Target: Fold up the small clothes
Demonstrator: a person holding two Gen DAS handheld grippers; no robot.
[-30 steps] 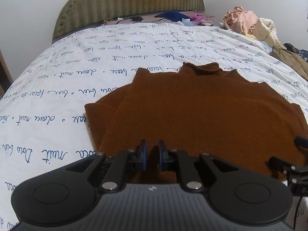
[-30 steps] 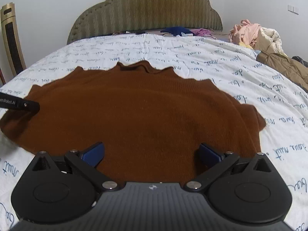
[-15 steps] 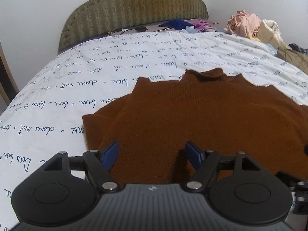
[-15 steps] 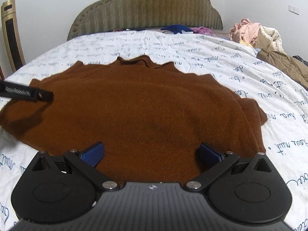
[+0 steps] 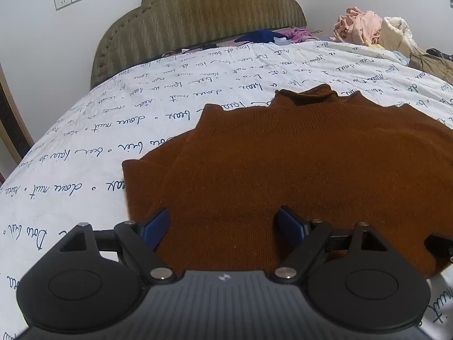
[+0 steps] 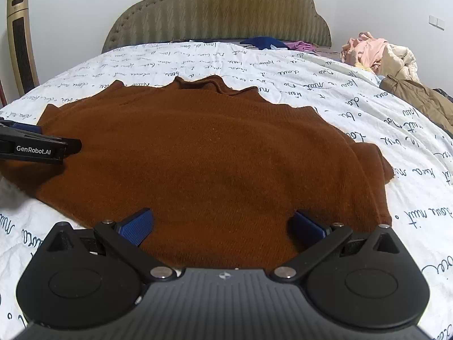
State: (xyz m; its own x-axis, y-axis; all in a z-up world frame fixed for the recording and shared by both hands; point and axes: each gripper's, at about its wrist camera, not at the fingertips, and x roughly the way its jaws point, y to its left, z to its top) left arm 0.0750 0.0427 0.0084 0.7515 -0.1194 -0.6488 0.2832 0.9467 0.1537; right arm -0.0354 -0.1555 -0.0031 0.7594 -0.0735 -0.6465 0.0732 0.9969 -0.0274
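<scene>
Over the near hem of the brown sweater [image 5: 283, 164], the left gripper [image 5: 223, 226] has just been opening and grips nothing, the right gripper [image 6: 223, 226] gapes empty, and beyond the flat-lying knit stretches the script-printed bedsheet [image 6: 311, 73].

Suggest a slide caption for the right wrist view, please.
Open right gripper poised over the brown sweater's hem on the bed.
</scene>
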